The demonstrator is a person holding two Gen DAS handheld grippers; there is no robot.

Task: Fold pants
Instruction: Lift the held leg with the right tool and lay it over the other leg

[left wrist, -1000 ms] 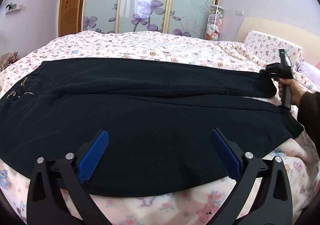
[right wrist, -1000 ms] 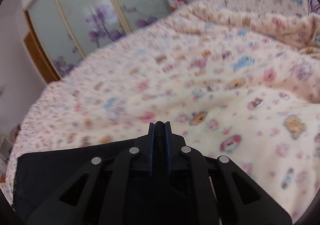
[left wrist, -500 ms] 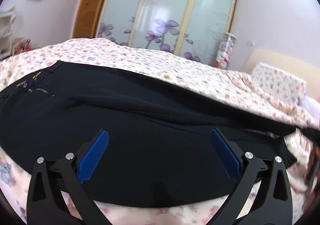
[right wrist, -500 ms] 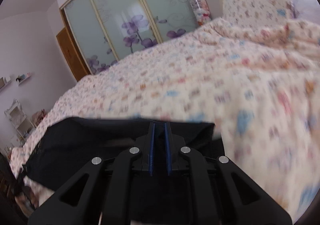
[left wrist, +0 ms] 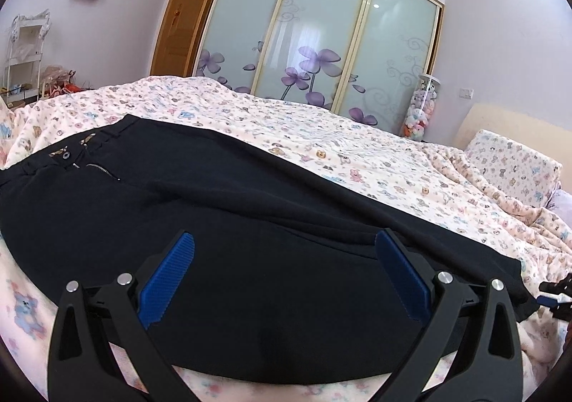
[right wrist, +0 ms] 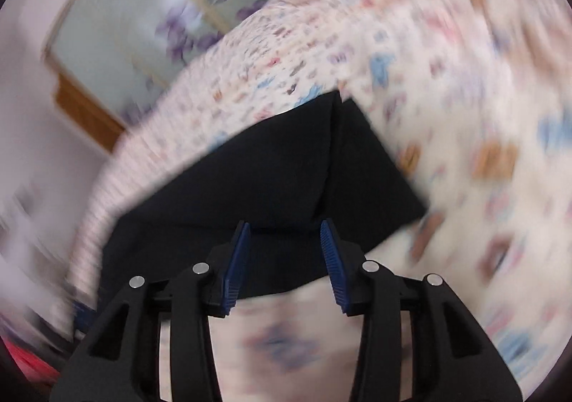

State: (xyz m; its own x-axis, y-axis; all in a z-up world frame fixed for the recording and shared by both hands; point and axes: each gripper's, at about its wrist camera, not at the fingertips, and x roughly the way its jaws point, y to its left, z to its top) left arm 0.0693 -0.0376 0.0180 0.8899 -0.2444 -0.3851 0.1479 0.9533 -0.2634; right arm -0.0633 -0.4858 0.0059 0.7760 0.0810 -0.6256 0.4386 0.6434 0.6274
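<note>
Black pants [left wrist: 228, 223] spread flat on a bed [left wrist: 321, 137] with a pale cartoon-print cover, long axis running across the left wrist view from waistband at the left to leg ends at the right. Waistband end pointing left, with button [left wrist: 66, 155] and zipper [left wrist: 103, 170] visible near that edge; legs lying one alongside the other, the far leg's edge tracing a diagonal line down toward the right. Leg hems ending at the right, close to the bed's near edge. Left gripper [left wrist: 284, 277] spread wide, blue pads [left wrist: 166, 280] well apart, poised over the near leg's middle, pinching nothing; contact with the cloth cannot be told. Right gripper [right wrist: 285, 261] partly parted, blue pads [right wrist: 237, 262] either side of a gap, nothing pinched between them; cloth edge lying just beyond and under the fingertips. Right wrist view heavily blurred. There, pants [right wrist: 271, 180] seen from the hem end, two leg ends side by side with a seam line between, corners pointing away toward the far side of the bed [right wrist: 464, 80]. A bit of the right gripper also peeking in at the right edge of the left wrist view, just beside the hems. Behind the bed, a wardrobe [left wrist: 321, 37] with frosted doors and purple flowers, a wooden door [left wrist: 178, 26] to its left, a clear tube of plush toys [left wrist: 422, 105] to its right, and a pillow [left wrist: 511, 166] at far right.
</note>
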